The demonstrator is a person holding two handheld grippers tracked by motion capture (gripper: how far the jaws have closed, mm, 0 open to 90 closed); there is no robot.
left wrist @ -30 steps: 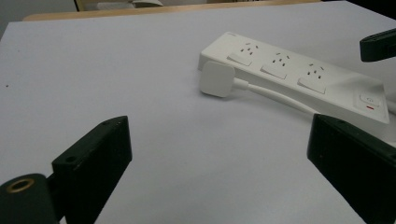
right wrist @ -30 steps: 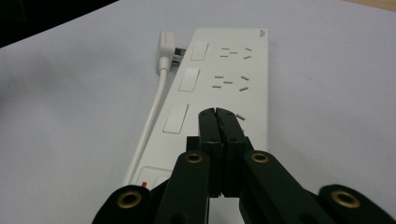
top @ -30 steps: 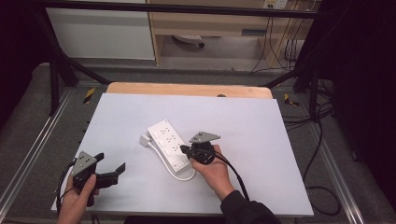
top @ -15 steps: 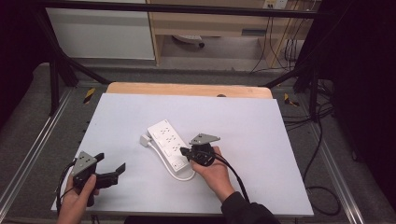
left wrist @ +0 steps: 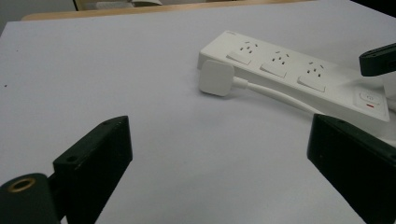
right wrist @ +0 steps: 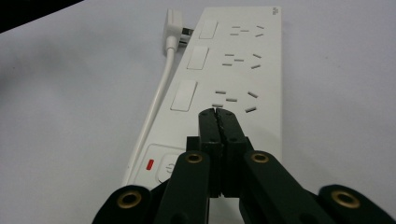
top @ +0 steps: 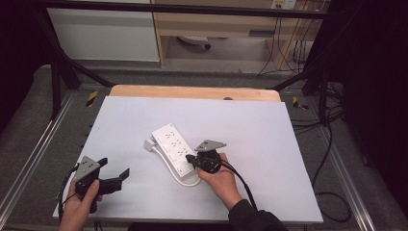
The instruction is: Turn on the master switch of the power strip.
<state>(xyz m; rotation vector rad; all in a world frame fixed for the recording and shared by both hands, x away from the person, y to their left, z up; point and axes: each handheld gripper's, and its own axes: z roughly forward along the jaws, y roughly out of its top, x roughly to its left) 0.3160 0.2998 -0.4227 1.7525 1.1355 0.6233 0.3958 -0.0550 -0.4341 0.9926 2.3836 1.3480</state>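
Right gripper view: right gripper point(right wrist: 218, 116) hovering jaws-together over the white power strip point(right wrist: 233, 74) mid-table, probably nearing its switch point(right wrist: 169, 167); left gripper point(top: 108, 173) idling spread apart, near edge.

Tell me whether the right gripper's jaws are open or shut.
Shut: the right gripper has its jaws pressed together, nothing between, over the power strip.

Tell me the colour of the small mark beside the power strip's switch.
Red: a small red mark left of the switch on the white power strip, clearest in the right gripper view.
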